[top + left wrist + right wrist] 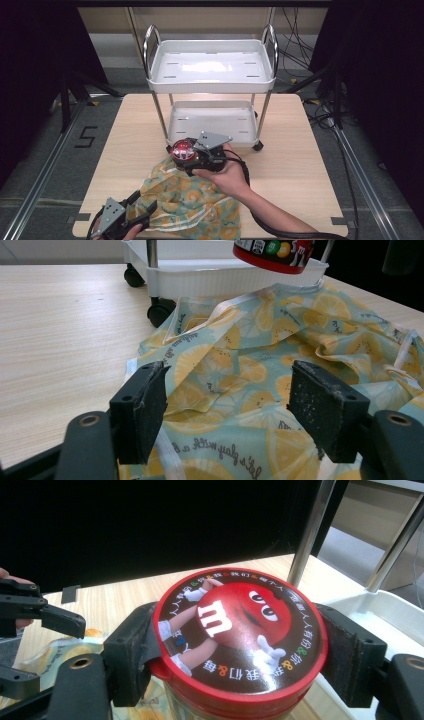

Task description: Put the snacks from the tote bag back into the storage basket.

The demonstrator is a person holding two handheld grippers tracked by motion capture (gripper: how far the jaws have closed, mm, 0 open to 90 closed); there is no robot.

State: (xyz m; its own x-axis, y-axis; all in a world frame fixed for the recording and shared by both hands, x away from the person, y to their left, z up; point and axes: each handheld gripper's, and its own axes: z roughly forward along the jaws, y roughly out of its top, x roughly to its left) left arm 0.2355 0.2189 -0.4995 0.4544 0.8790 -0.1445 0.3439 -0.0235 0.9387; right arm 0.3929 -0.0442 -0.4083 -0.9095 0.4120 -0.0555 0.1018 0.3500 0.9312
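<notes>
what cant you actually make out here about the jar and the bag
- Jar contents: in the right gripper view the red lid covers its top and the right tool flanks its sides.
- Jar body in the left gripper view: cut off by the top edge.
- Bag opening: lost among folds.
- Bag's near corner in the high view: hidden by the left tool.

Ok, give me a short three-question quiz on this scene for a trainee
1. True or false: the right claw grips the jar by its red lid.
2. What lies between the open jaws of the left claw? A) a spoon B) the lemon-print cloth C) a cup
3. Fill in: the jar is held above the cloth, just in front of the white ____.

Key: 1 true; 2 B; 3 cart.
</notes>
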